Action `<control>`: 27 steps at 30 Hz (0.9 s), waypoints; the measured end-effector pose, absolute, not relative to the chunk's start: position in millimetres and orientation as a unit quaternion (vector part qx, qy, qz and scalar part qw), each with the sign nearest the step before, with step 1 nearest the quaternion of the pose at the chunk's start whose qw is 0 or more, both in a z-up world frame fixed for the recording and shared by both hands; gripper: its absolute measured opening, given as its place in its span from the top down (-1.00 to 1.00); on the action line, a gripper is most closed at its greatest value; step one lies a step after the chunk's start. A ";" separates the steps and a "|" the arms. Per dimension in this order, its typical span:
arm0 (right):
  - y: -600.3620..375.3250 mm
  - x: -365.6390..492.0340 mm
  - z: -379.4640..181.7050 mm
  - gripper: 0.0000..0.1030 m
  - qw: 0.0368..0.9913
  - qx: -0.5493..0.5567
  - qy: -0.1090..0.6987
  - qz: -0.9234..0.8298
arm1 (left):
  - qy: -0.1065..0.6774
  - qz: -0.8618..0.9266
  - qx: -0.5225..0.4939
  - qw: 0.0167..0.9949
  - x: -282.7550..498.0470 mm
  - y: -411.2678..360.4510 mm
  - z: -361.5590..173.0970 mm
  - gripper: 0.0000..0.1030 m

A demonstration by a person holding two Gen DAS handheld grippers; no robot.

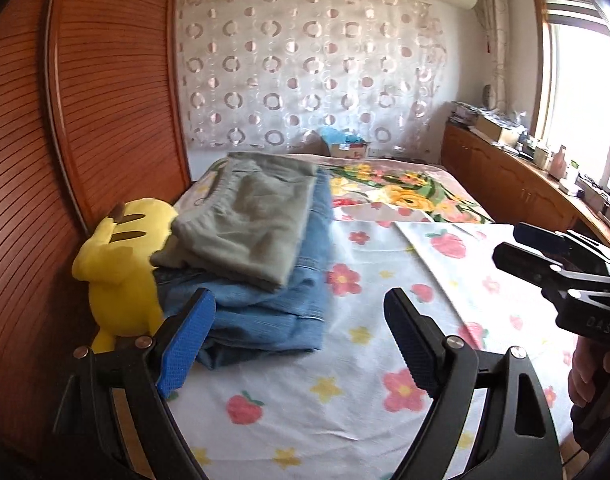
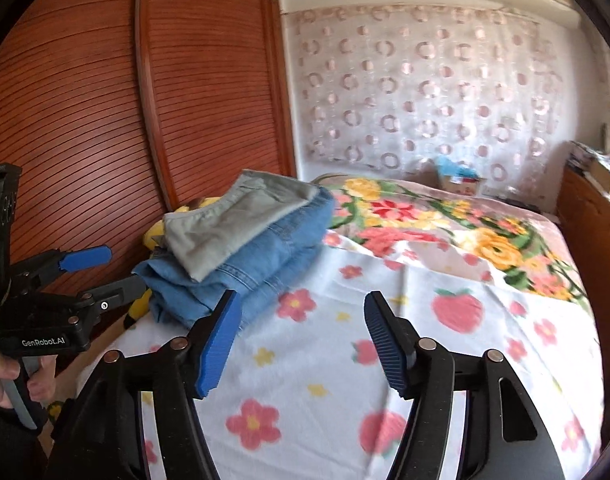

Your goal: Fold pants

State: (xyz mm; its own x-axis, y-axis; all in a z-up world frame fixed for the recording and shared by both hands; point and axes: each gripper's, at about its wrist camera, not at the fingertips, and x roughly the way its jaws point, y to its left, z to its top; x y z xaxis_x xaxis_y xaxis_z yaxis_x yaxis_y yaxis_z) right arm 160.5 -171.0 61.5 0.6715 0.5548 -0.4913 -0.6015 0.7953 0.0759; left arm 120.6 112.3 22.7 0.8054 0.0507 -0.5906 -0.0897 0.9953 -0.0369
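Your left hand-held gripper (image 1: 301, 316) and right hand-held gripper (image 2: 303, 318) hover spread, empty, above floral bed sheet (image 1: 385, 344); folded grey pants (image 1: 249, 220) stacked atop folded jeans (image 1: 273, 312), beside yellow plush toy (image 1: 121, 264).

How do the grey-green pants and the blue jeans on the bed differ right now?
The grey-green pants lie on top; the blue jeans are underneath. The grey-green pants are plain, pale cloth; the jeans are blue denim with seams. The jeans' fold sticks out wider. Both are folded, stacked beside the yellow plush toy.
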 end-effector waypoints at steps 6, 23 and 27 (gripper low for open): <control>-200.7 124.6 71.9 -0.38 0.928 -0.040 0.240 0.280 | 0.301 0.010 -0.022 0.953 110.9 76.2 30.8 -0.69; -236.8 98.0 79.6 -0.54 0.949 -0.016 0.240 0.202 | 0.284 -0.033 -0.009 0.958 80.6 4.3 50.2 -0.69; -238.2 86.1 93.5 -0.55 0.956 -0.006 0.222 0.193 | 0.270 -0.032 -0.006 0.962 72.3 -1.1 63.2 -0.69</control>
